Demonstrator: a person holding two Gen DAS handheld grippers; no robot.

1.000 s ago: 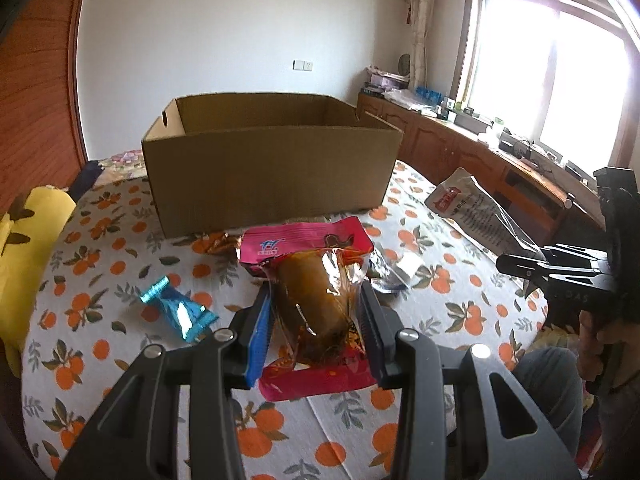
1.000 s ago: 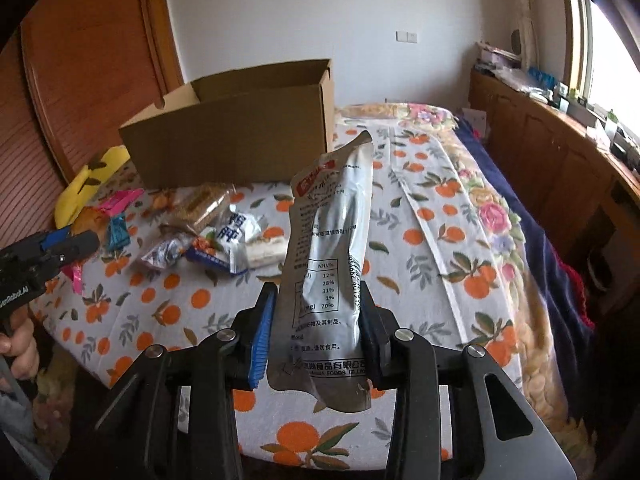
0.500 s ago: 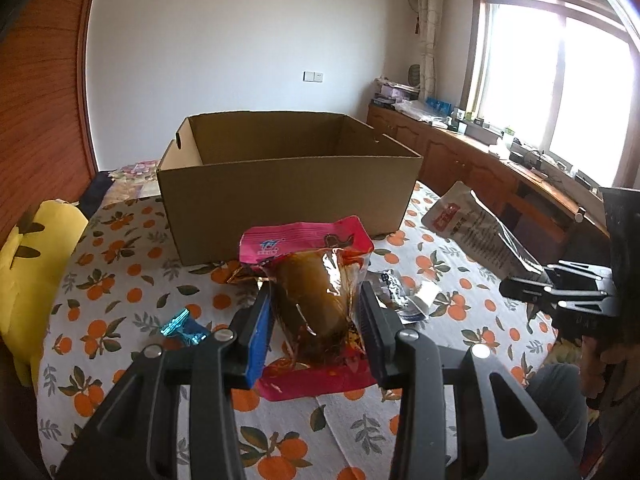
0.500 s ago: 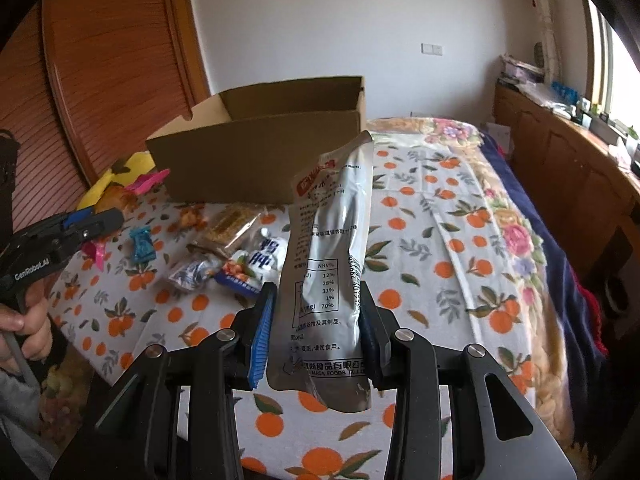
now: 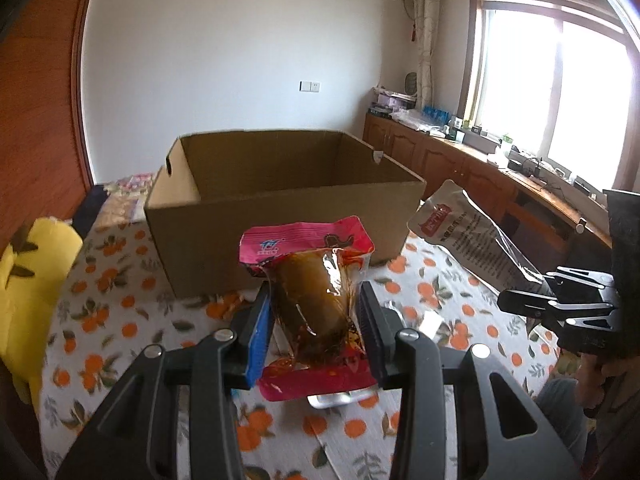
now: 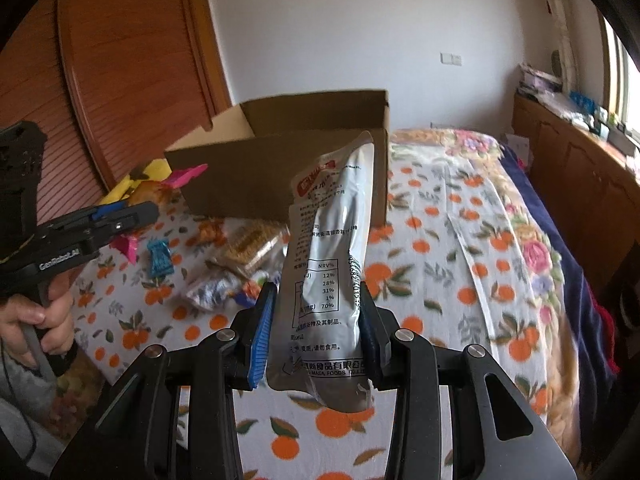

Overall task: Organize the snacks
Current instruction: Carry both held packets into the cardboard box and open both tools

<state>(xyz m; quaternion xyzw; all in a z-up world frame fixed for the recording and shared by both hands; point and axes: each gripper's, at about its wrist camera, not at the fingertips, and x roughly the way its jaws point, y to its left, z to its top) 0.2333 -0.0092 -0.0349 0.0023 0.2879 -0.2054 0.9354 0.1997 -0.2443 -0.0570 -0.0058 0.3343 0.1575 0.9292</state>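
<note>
- While held aloft in the left wrist view, the pink-edged packet [image 5: 310,300] sits pinched between the fingers of the left gripper [image 5: 314,322], short of the cardboard box [image 5: 280,220].
- Packet looks soft and glossy: clear film over a brown lump. Judged light but slippery; a hold across the bulging middle suits it better than one on the flat seals.
- Box is open-topped, its near wall between packet and interior; the packet must clear that rim.
- Right gripper [image 5: 516,304] shows at the right edge of the same view.
- Right wrist view: right gripper [image 6: 316,332] is clamped on the silver pouch [image 6: 328,264], held upright above the orange-print tablecloth [image 6: 440,240].
- Pouch looks thin, crinkly and limp at the top; judged light and likely to flop.
- Loose snacks [image 6: 224,264] lie on the cloth before the box, a blue wrapper [image 6: 160,258] among them; the left gripper [image 6: 132,212] is nearby.
</note>
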